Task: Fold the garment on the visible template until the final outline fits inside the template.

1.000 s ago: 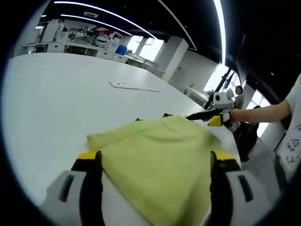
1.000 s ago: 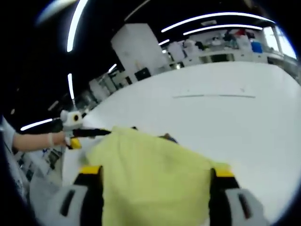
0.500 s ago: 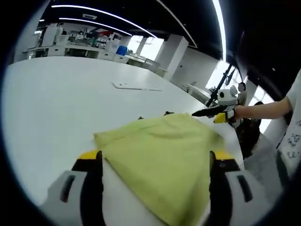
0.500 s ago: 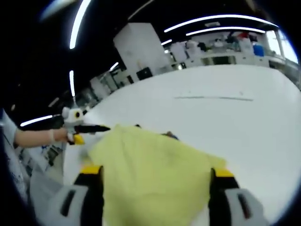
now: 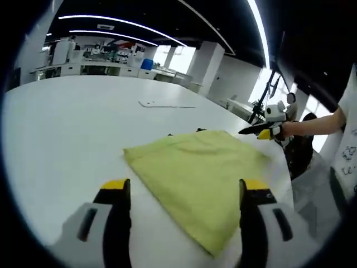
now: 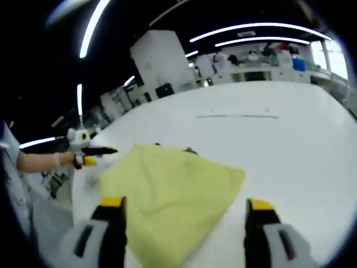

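Observation:
A yellow-green garment (image 5: 203,176) lies folded flat in a rough rectangle on the white table (image 5: 67,139). My left gripper (image 5: 184,187) hangs open just short of its near edge, nothing between the jaws. In the left gripper view the right gripper (image 5: 257,132) hovers off the garment's far right corner, held by a hand. The right gripper view has the garment (image 6: 167,184) ahead of my open right gripper (image 6: 185,205), and the left gripper (image 6: 96,151) sits beyond the cloth's left corner. Small dark marks (image 5: 199,130) peek out at the far edge.
A thin pale strip (image 5: 165,104) lies flat farther out on the table, also in the right gripper view (image 6: 237,116). A person's forearm (image 5: 318,121) reaches in from the right. Benches with equipment (image 5: 95,56) and white columns stand beyond the table's far edge.
Both grippers have drawn back from the garment, which now lies flat ahead of the jaws rather than between them. The right gripper has moved off the garment's corner.

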A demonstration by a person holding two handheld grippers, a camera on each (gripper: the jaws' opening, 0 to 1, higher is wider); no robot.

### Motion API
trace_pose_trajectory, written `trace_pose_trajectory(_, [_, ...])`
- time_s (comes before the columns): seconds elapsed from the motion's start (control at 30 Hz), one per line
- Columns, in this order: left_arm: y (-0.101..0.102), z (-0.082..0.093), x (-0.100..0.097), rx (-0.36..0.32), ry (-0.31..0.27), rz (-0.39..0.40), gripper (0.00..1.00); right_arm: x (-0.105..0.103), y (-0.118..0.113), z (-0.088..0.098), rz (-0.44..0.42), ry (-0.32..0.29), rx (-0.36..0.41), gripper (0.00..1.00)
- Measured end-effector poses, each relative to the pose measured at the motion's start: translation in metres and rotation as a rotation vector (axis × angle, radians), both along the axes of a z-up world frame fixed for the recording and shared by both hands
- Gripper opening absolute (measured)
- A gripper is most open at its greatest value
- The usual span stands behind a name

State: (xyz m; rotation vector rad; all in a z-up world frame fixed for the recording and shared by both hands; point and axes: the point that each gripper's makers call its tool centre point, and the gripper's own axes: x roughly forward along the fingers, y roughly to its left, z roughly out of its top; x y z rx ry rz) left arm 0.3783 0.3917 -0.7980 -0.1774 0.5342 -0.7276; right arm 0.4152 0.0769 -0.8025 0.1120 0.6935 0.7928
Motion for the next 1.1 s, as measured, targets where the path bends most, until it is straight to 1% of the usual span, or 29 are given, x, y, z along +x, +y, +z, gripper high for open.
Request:
trace_pose_trajectory(0.17, [0.006,-0.004,-0.013,0.017,0.013,0.006,0.74,-0.012,-0.01,-0.002,-0.018,-0.004,-0.021,0.84])
trace_pose_trajectory(0.27, [0.01,-0.004,-0.019,0.019,0.017,0.014,0.72,-0.014,-0.015,-0.003,-0.026,-0.001,-0.022,0.82])
trace_pose_trajectory(0.3, [0.01,-0.005,-0.024,0.024,0.024,0.015,0.7,-0.016,-0.017,-0.004,-0.028,-0.003,-0.026,0.82])
trace_pose_trajectory(0.33, [0.01,-0.005,-0.027,0.025,0.029,0.015,0.67,-0.02,-0.019,-0.004,-0.026,-0.009,-0.037,0.81])
trace_pose_trajectory(0.43, [0.01,-0.005,-0.038,0.022,0.041,0.024,0.57,-0.024,-0.022,-0.005,-0.023,-0.018,-0.045,0.79])
trace_pose_trajectory(0.5, [0.014,-0.006,-0.042,0.014,0.043,0.032,0.55,-0.029,-0.025,-0.004,-0.016,-0.019,-0.05,0.79])
trace_pose_trajectory(0.57, [0.017,-0.007,-0.045,0.007,0.049,0.034,0.53,-0.034,-0.029,-0.003,-0.007,-0.036,-0.065,0.77])
trace_pose_trajectory(0.7, [0.019,-0.012,-0.056,0.021,0.059,0.014,0.52,-0.044,-0.035,-0.004,0.006,-0.04,-0.082,0.71])
trace_pose_trajectory(0.77, [0.019,-0.013,-0.059,0.023,0.062,0.011,0.52,-0.052,-0.036,-0.005,0.024,-0.042,-0.099,0.66])
trace_pose_trajectory(0.9, [0.016,-0.014,-0.068,0.019,0.066,0.011,0.51,-0.066,-0.035,-0.007,0.045,-0.021,-0.103,0.64])
trace_pose_trajectory(0.97, [0.013,-0.015,-0.071,0.018,0.07,0.009,0.5,-0.072,-0.035,-0.009,0.051,-0.011,-0.106,0.6])
trace_pose_trajectory(1.1, [0.012,-0.017,-0.077,0.024,0.07,0.003,0.46,-0.078,-0.036,-0.015,0.074,-0.005,-0.119,0.55])
